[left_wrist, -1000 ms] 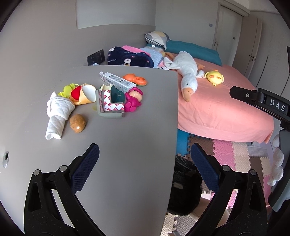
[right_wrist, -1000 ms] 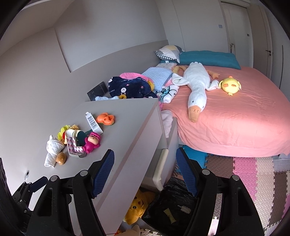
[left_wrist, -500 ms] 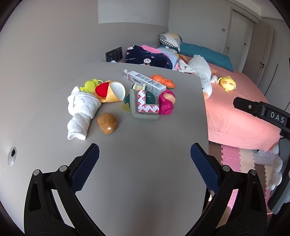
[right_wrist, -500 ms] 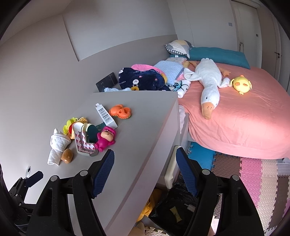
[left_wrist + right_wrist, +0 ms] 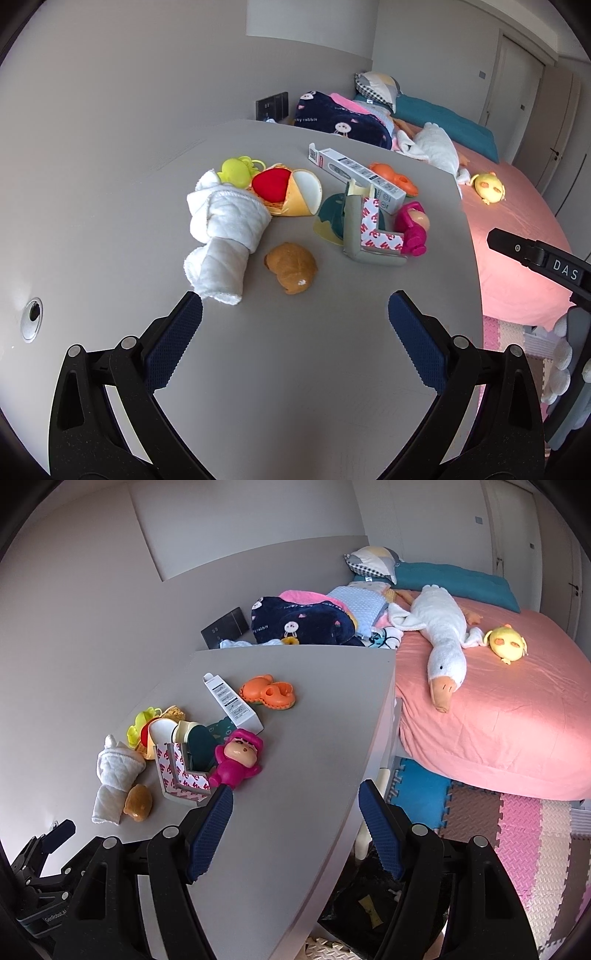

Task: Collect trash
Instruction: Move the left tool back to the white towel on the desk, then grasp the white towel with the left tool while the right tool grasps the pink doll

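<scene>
Closing in with both sets of tongs spread wide and empty, left tongs (image 5: 295,317) aimed at the rolled white cloth (image 5: 221,232) and brown bun-shaped lump (image 5: 291,266) amid the clutter mid-bench (image 5: 295,369), right tongs (image 5: 295,808) over the near bench edge above the black trash bag (image 5: 369,904), probably ready to receive.

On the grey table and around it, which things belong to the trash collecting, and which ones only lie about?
Likely for the job (a judgement):
- white carton
- grey corner guard with red-printed tape backing
- black bag on the floor below the table edge

Just lying about:
- pink doll
- orange toy
- rolled white cloth
- brown bun-shaped toy
- goose plush on the bed
</scene>
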Demonstrator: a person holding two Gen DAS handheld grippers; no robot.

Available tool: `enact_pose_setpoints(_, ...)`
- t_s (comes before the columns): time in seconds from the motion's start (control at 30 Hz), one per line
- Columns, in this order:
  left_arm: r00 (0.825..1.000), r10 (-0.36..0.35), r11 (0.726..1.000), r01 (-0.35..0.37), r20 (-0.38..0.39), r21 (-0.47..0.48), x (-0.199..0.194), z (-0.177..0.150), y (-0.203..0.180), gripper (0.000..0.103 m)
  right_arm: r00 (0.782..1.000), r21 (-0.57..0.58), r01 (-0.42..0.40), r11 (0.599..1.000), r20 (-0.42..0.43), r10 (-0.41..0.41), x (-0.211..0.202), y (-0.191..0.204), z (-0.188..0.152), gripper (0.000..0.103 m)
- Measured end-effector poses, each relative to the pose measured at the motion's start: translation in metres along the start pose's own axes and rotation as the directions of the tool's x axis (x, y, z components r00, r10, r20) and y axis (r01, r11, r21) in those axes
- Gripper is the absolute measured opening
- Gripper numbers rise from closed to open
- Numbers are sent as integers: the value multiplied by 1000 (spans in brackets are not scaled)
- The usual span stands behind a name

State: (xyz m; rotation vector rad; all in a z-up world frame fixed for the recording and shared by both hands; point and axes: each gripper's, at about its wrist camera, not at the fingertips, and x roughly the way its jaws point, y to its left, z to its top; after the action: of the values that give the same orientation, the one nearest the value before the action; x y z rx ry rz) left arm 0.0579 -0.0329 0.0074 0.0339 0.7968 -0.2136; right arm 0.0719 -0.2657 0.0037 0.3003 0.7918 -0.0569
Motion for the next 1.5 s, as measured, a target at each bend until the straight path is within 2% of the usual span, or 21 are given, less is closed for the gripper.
enact_pose_setpoints(0.27, 1000, 17, 998, -17, -1, -66, 16, 16, 35, 97, 1000, 3, 4, 1000, -25, -4, 27, 12, 6, 71)
enact_pose_setpoints(0.6, 999, 38, 993, -41, -30, -108, 50, 33, 58, 97, 999, -7, 11, 1000, -44, -11, 55, 26, 19, 71)
enact_pose_setpoints(0.73, 998, 58, 992, -62, -40, -107, 63, 34, 64, 97, 998, 8, 6, 1000, -70, -5, 68, 30, 22, 71)
enact_pose_setpoints(0.9, 995, 66, 984, -77, -69, -160, 75, 34, 78, 97, 997, 0, -14, 1000, -76, 14, 82, 41, 24, 71)
enact_pose_setpoints(0.97, 995, 74, 981, -85, -71, -174, 78, 34, 82, 94, 996, -8, -18, 1000, -82, 17, 86, 46, 26, 71)
enact_pose_setpoints(1.03, 994, 73, 978, -88, -84, -188, 82, 34, 85, 83, 996, -17, -17, 1000, -91, 15, 90, 51, 28, 71)
enact_pose_setpoints(1.1, 993, 71, 977, -88, -94, -193, 86, 34, 85, 79, 995, -28, -11, 1000, -103, 8, 96, 56, 29, 69)
enact_pose_setpoints(1.17, 993, 72, 979, -89, -95, -182, 87, 34, 84, 76, 992, -38, -2, 999, -123, -3, 103, 60, 27, 55)
enact_pose_setpoints(1.27, 994, 69, 981, -84, -89, -175, 88, 34, 82, 67, 993, -36, 16, 999, -115, -20, 106, 62, 24, 40)
enact_pose_setpoints(1.4, 992, 99, 983, -109, -73, -150, 88, 34, 75, 53, 994, -29, 11, 1000, -106, -14, 105, 60, 24, 40)
enact_pose_setpoints(1.5, 993, 94, 984, -103, -69, -148, 87, 34, 74, 49, 995, -35, 5, 999, -98, -8, 101, 60, 22, 39)
